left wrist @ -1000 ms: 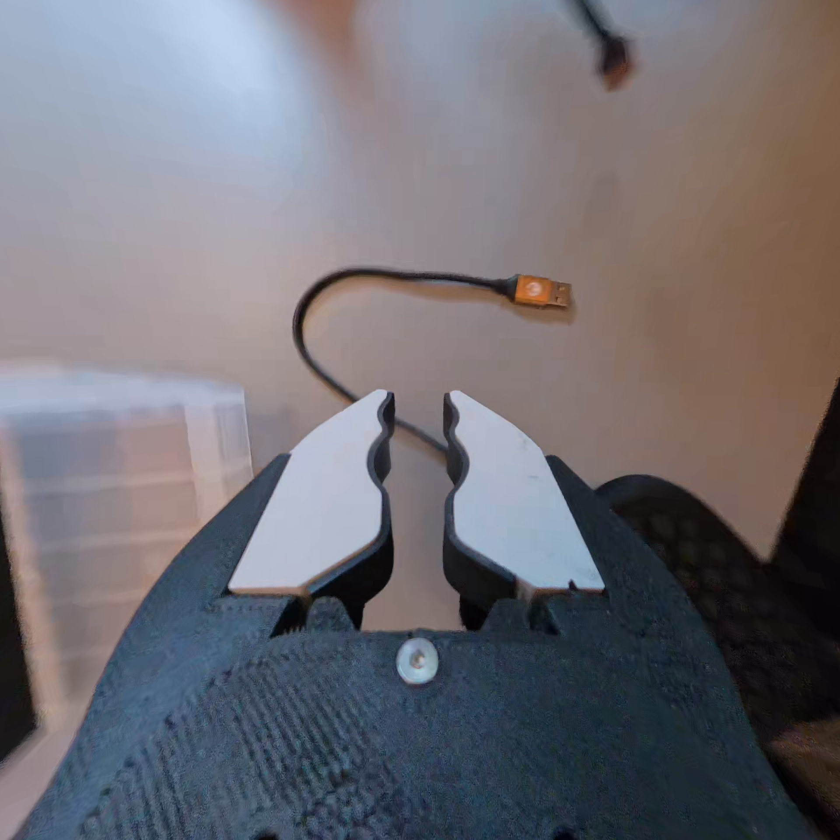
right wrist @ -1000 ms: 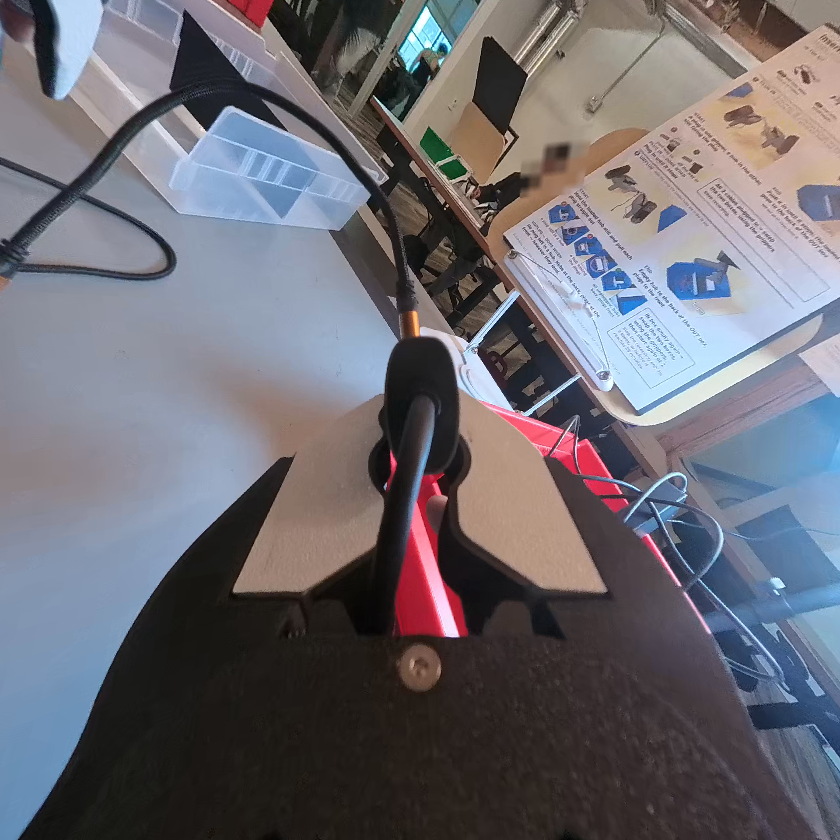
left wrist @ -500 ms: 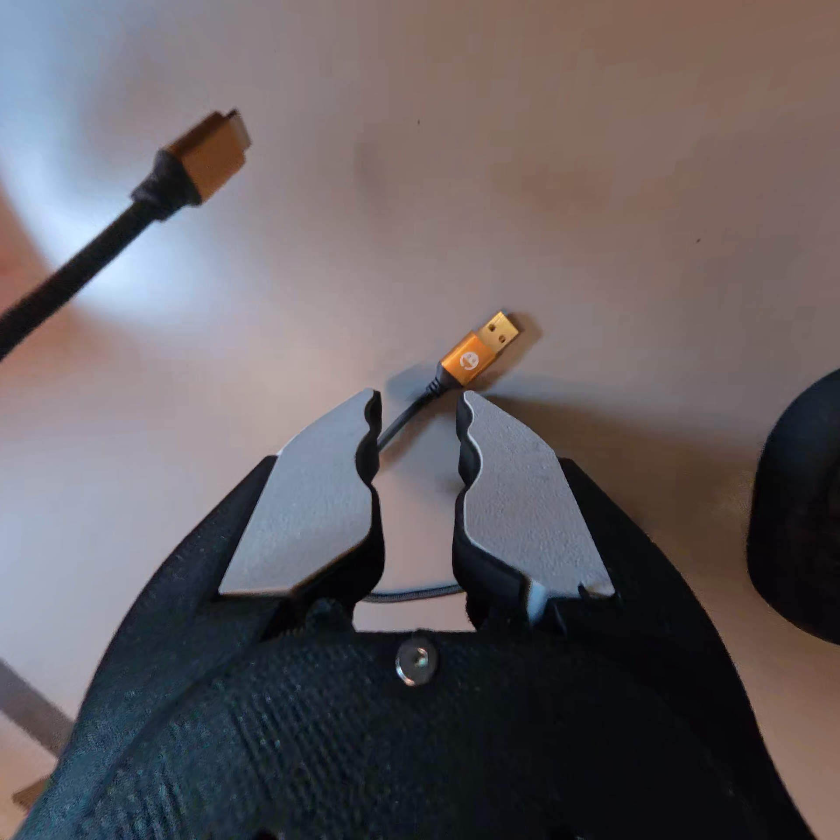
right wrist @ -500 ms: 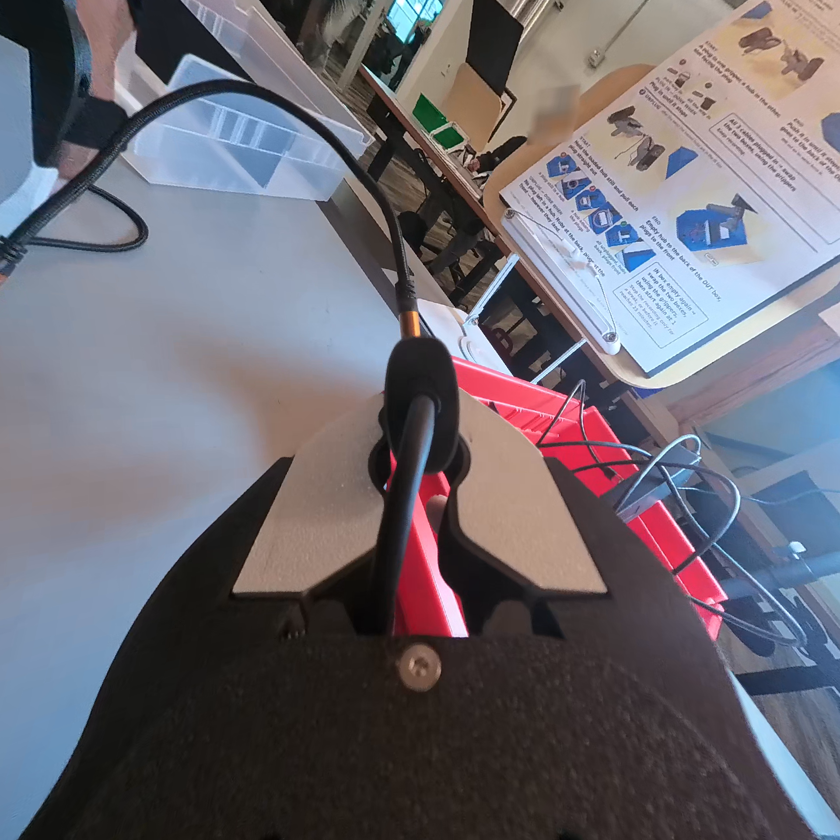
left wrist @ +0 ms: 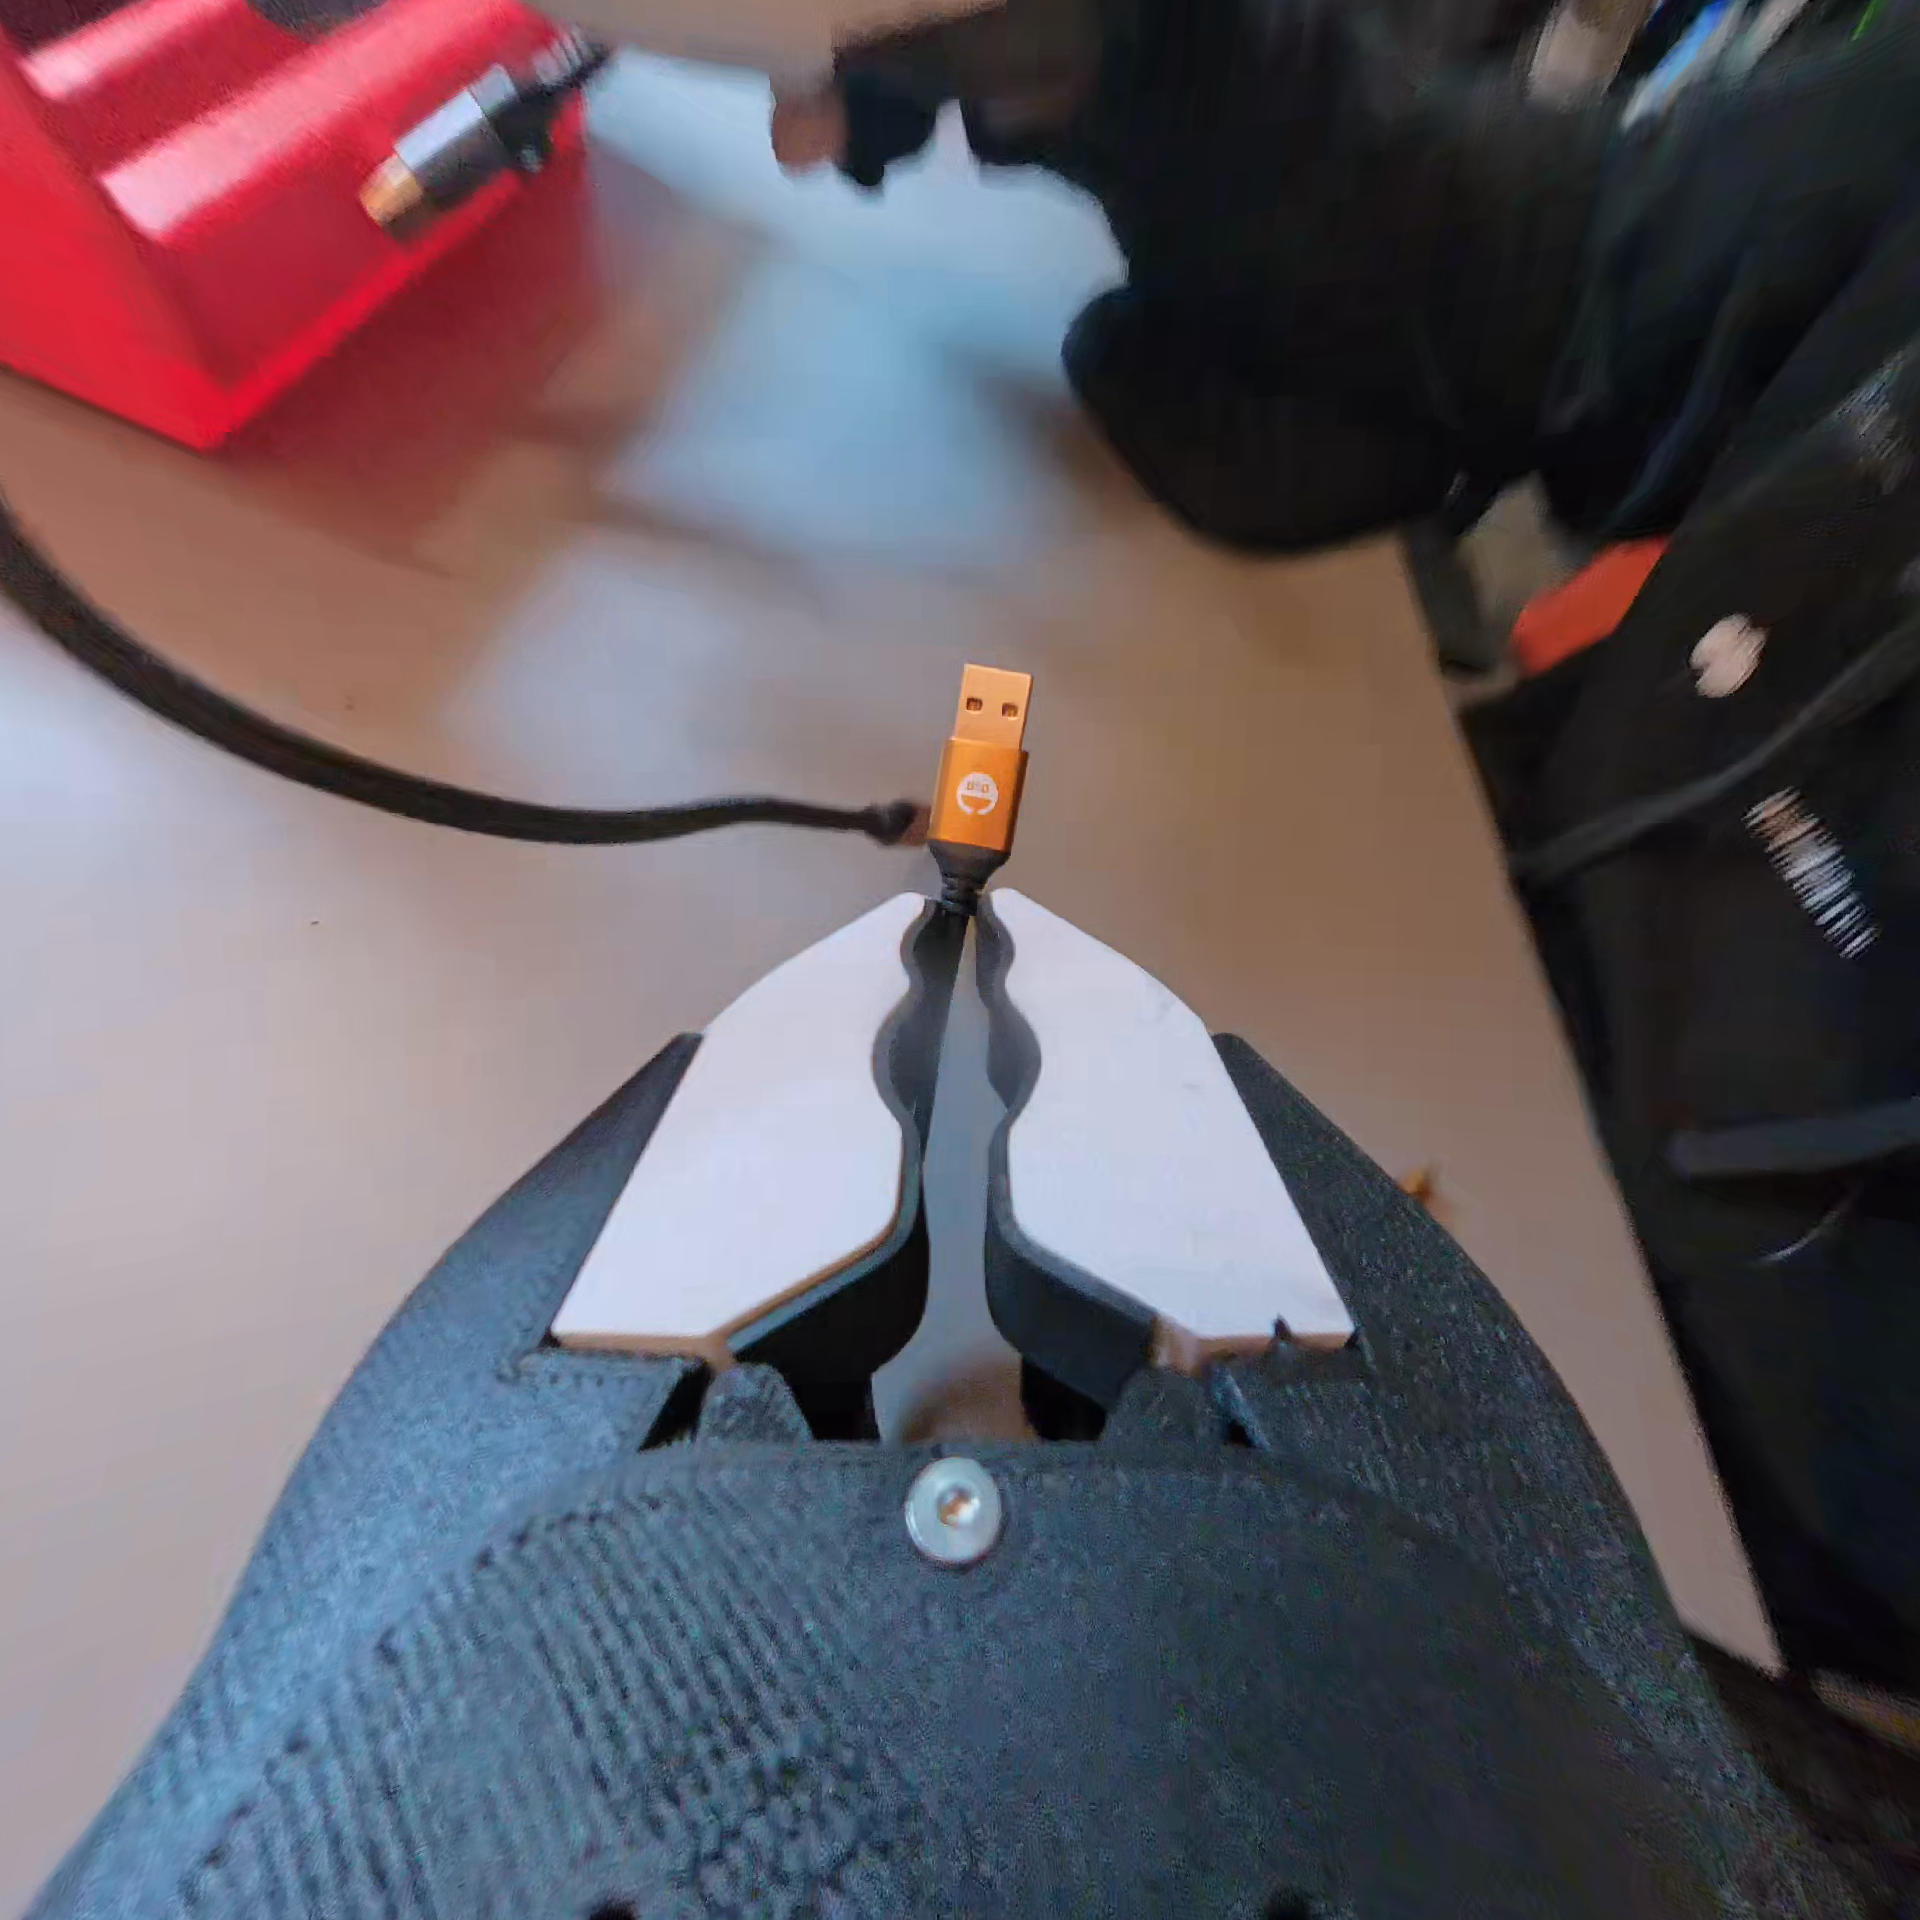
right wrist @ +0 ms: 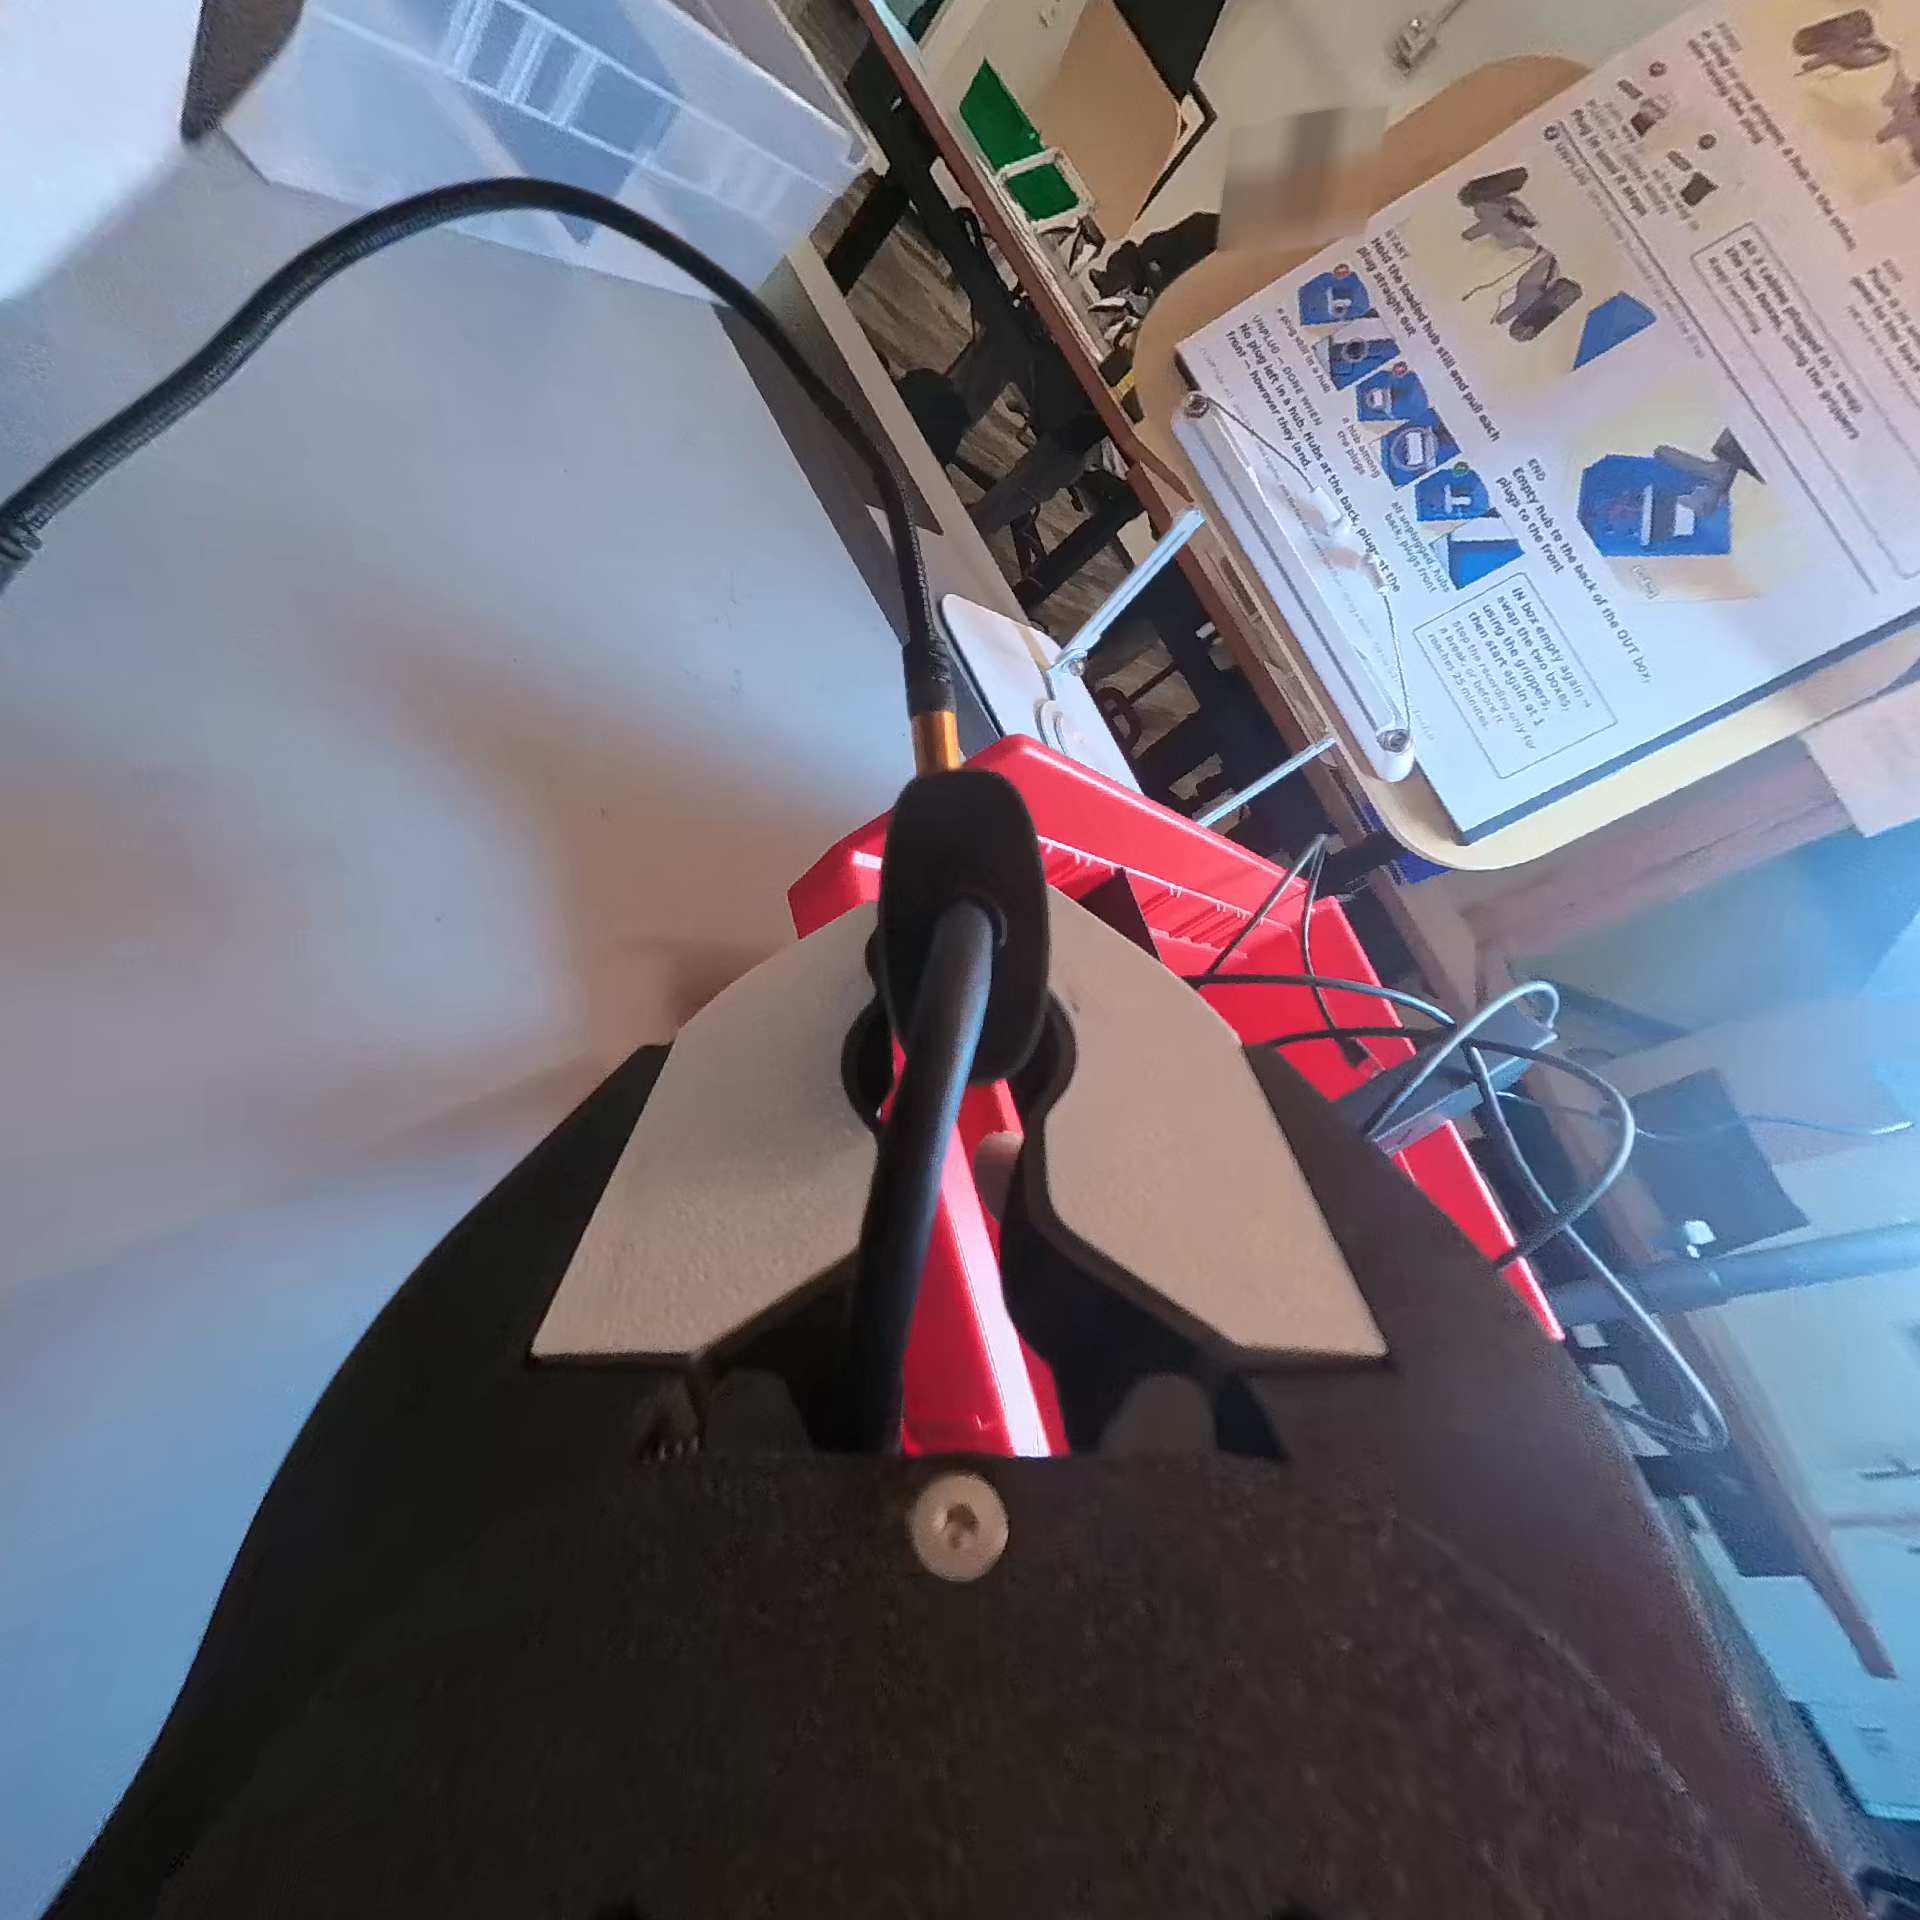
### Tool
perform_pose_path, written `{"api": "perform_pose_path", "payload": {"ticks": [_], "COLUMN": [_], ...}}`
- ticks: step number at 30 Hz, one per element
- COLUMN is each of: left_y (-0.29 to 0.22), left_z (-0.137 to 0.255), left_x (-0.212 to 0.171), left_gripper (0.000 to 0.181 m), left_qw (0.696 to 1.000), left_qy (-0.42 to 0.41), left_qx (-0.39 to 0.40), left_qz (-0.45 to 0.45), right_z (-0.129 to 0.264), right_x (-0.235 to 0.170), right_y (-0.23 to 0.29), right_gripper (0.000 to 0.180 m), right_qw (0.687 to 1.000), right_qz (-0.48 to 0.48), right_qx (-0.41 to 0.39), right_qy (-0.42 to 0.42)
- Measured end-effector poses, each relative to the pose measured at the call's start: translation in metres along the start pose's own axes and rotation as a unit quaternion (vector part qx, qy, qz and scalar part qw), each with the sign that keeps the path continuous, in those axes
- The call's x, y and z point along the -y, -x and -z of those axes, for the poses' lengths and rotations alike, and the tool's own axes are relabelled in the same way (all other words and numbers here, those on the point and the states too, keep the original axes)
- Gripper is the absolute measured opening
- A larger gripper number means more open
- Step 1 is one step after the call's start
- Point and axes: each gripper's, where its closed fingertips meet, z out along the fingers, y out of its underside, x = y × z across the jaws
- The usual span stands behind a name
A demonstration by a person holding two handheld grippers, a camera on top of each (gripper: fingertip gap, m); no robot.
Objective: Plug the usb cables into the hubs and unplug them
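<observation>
In the left wrist view my left gripper [left wrist: 961, 906] is shut on the thin black cable just behind an orange USB plug [left wrist: 982, 774]. The plug sticks straight out past the fingertips, above the table [left wrist: 260, 1039]. In the right wrist view my right gripper [right wrist: 961, 940] is shut on a black oval hub [right wrist: 961, 883]. The hub's own black lead [right wrist: 914, 1143] runs back between the fingers. A braided black cable [right wrist: 520, 197] with an orange-collared plug [right wrist: 932, 740] is plugged into the hub's far end.
A red bin [right wrist: 1195, 894] holding loose wires stands just beyond the hub; it also shows in the left wrist view [left wrist: 156, 260]. A clear plastic organiser [right wrist: 623, 104] sits at the table's far edge. An instruction sheet [right wrist: 1558, 416] stands to the right. A braided cable [left wrist: 416, 795] crosses the table. The tips of one gripper are about 20 centimeters away from the tips of the other. Between my left fingertips and the clear plastic organiser [right wrist: 623, 104] there is roughly 30 centimeters.
My left gripper came over the orange plug lying on the table, closed on the cable behind it and swung round with it toward the red bin. My right gripper kept its hold on the hub.
</observation>
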Motion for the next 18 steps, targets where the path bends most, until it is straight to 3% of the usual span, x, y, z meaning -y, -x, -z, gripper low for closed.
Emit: {"api": "perform_pose_path", "payload": {"ticks": [5, 9, 18], "left_y": [-0.01, -0.013, -0.025], "left_z": [0.013, 0.012, 0.003], "left_x": [0.016, 0.025, 0.034], "left_gripper": [0.006, 0.006, 0.006], "left_qw": [0.994, 0.988, 0.99], "left_qy": [-0.1, -0.134, -0.037], "left_qx": [0.005, 0.027, 0.107], "left_qz": [0.043, 0.077, 0.08], "right_z": [-0.002, -0.001, 0.001], "right_x": [0.004, 0.016, 0.043], "right_y": [0.009, 0.022, 0.053], "right_gripper": [0.018, 0.018, 0.018], "right_qw": [1.0, 0.998, 0.988], "right_qz": [0.031, 0.052, 0.113], "right_qx": [0.006, 0.022, 0.049], "right_qy": [-0.001, -0.03, -0.087]}}
